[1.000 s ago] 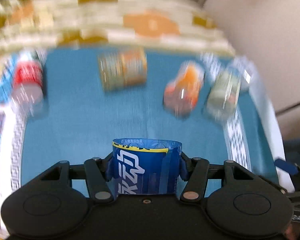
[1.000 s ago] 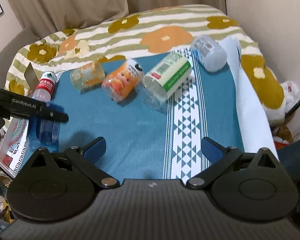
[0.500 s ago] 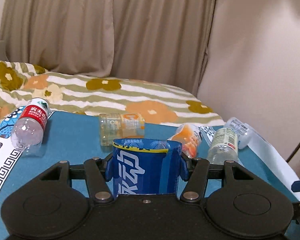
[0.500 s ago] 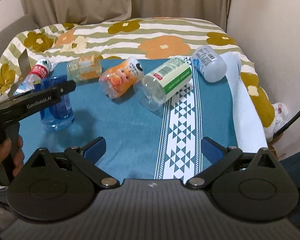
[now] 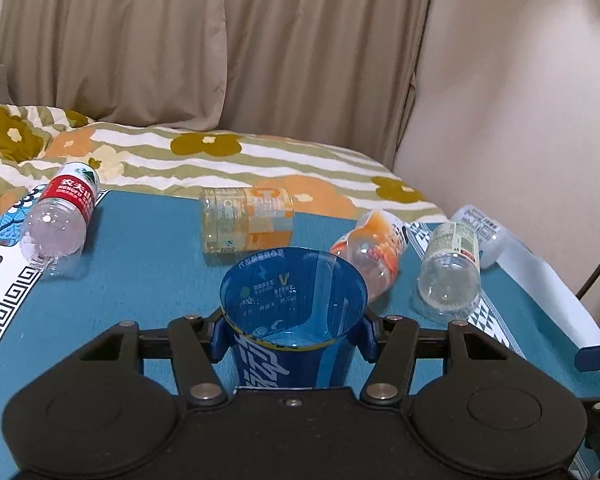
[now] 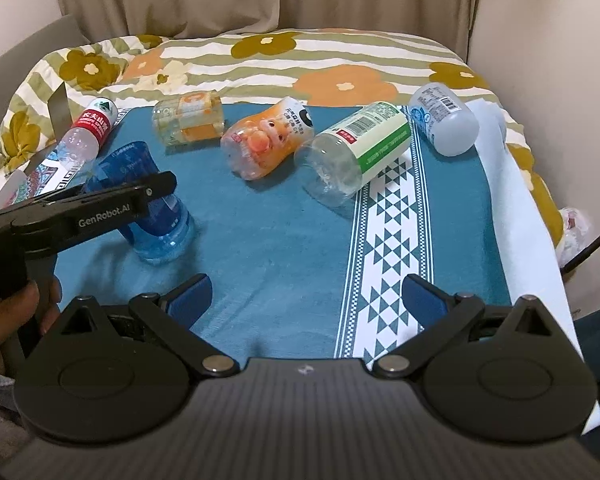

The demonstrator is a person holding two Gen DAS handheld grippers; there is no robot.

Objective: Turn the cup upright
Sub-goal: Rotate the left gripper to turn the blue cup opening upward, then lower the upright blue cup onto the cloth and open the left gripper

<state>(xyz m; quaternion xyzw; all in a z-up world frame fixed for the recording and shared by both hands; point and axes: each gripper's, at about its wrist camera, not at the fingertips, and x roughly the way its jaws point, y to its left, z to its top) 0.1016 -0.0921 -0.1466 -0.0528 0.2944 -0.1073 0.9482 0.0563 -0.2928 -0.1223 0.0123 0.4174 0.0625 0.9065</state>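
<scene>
The left gripper (image 5: 294, 334) is clamped on a blue cup (image 5: 294, 304), its blue fingers (image 5: 216, 338) pressing either side just below the rim, and the cup now stands mouth up, slightly tilted, with its base down on the teal cloth (image 6: 268, 248) near the left edge of the bed. A second ago the same gripper looked down on the cloth in a blur of motion; half a second ago it had levelled out, showing the cup's side and only the thin edge of its rim; now the open mouth and inside wall face the left camera, so the turn appears all but finished and what is left, by the look of it, is to settle the base flat and let go. From the right camera the cup (image 6: 152, 208) leans a little toward the far left, so releasing before it sits square could let it topple on the soft cloth. The right gripper (image 6: 306, 300) hangs idle near the front edge, its fingers wide apart and holding nothing. Beyond the cup, five bottles lie on their sides across the cloth: a red-labelled bottle (image 5: 60, 216) far left, a yellow bottle (image 5: 246, 220) behind the cup, an orange bottle (image 5: 372, 248) and a green-labelled bottle (image 5: 450, 272) to the right, and a white bottle (image 6: 444, 124) by the wall. A flowered bedspread (image 6: 340, 60) and beige curtains (image 5: 220, 40) close the scene.
</scene>
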